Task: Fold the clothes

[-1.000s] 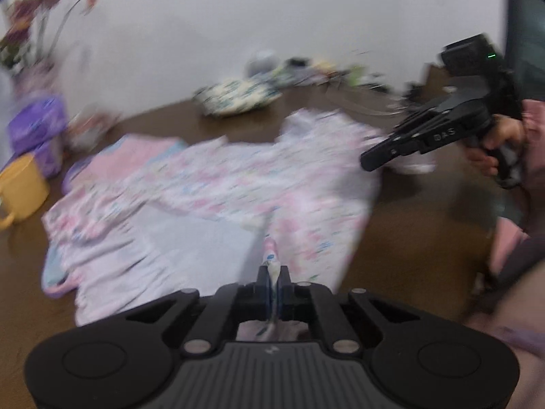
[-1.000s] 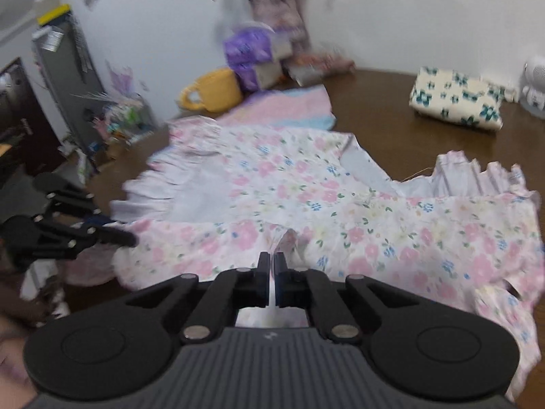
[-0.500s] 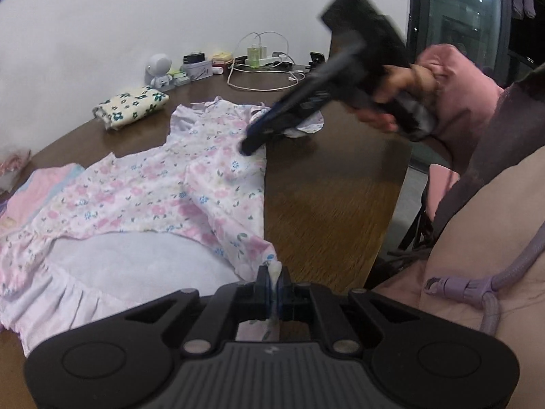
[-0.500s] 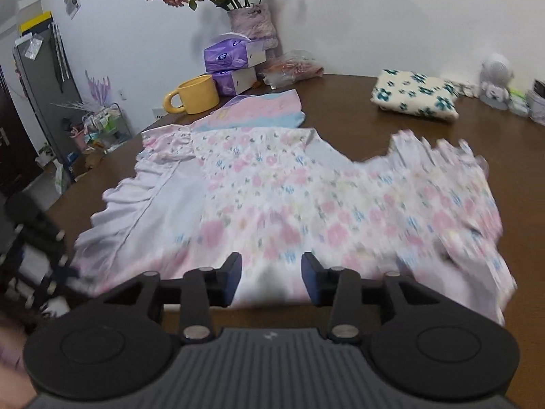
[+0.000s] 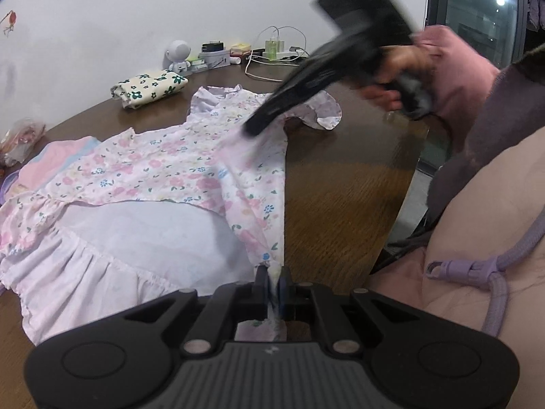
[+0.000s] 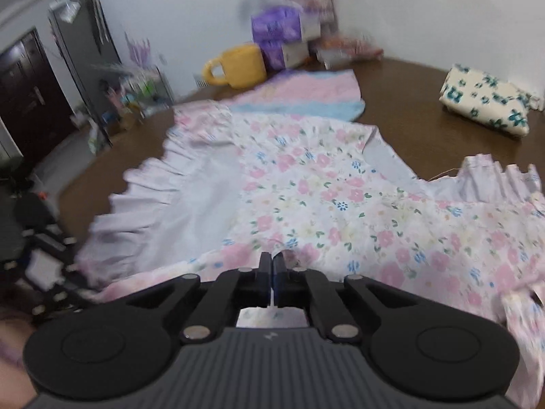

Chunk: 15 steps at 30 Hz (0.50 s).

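Observation:
A pink floral dress [image 5: 163,170] with a lilac ruffled hem lies spread on the brown table [image 5: 340,197]. My left gripper [image 5: 272,276] is shut on the dress's near edge by the hem. My right gripper [image 6: 272,262] is shut on the dress [image 6: 323,197] at its near edge further up. In the left wrist view the right gripper [image 5: 252,129] reaches down onto the dress fabric near the sleeve. The left gripper [image 6: 44,248] shows blurred at the left edge of the right wrist view.
A folded cream floral cloth [image 5: 150,85] [image 6: 483,102] lies at the back. A pink and blue garment [image 6: 306,92] lies beyond the dress. A yellow mug [image 6: 238,66], purple tissue boxes [image 6: 276,27], a small white figure [image 5: 178,56] and cables [image 5: 272,58] stand along the wall.
My right gripper was open above the dress half a second ago and has now shut on its near edge. My left gripper still holds the fabric.

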### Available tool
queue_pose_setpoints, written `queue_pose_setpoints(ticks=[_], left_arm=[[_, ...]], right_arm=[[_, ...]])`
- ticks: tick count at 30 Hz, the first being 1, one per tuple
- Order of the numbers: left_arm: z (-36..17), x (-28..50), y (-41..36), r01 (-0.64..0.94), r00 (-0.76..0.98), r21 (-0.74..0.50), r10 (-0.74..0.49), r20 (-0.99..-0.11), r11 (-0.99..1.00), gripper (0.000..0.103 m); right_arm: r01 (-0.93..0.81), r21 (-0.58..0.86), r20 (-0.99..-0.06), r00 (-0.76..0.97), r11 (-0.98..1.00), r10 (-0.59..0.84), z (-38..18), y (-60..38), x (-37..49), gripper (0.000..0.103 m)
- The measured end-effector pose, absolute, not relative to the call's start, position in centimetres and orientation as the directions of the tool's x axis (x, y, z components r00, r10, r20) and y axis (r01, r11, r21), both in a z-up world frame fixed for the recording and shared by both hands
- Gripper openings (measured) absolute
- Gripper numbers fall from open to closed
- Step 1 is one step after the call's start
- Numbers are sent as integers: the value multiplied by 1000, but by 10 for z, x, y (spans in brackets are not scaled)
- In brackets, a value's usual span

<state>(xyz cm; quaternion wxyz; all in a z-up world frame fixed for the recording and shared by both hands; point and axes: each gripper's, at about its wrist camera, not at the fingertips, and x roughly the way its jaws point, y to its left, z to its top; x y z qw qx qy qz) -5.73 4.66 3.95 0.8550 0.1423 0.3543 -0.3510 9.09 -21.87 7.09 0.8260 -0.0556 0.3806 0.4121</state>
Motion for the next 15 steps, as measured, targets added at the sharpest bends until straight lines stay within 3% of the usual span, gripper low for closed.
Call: queue_pose_setpoints(ticks=[3, 6, 8, 9, 12, 15], left_arm=[[37, -52, 48, 683, 512, -7, -485, -709, 731, 16], [43, -51, 59, 662, 531, -40, -506, -680, 748, 25], [50, -50, 71, 642, 549, -76, -527, -649, 763, 43], [54, -49, 78, 627, 563, -92, -532, -633, 774, 46], [65, -46, 95, 563, 612, -120, -510, -605, 818, 50], [70, -35, 110, 466, 656, -124, -437, -616, 876, 51]], right_arm=[[-729, 240, -642, 376, 641, 668, 78, -245, 58, 1], [-733, 214, -670, 371, 646, 643, 68, -263, 28, 1], [-724, 210, -695, 362, 657, 621, 56, -273, 13, 1], [-715, 208, -709, 360, 668, 606, 52, -278, 9, 1], [-672, 231, -719, 369, 704, 588, 48, -295, 5, 7], [-652, 290, -635, 416, 700, 651, 65, -313, 6, 9]])
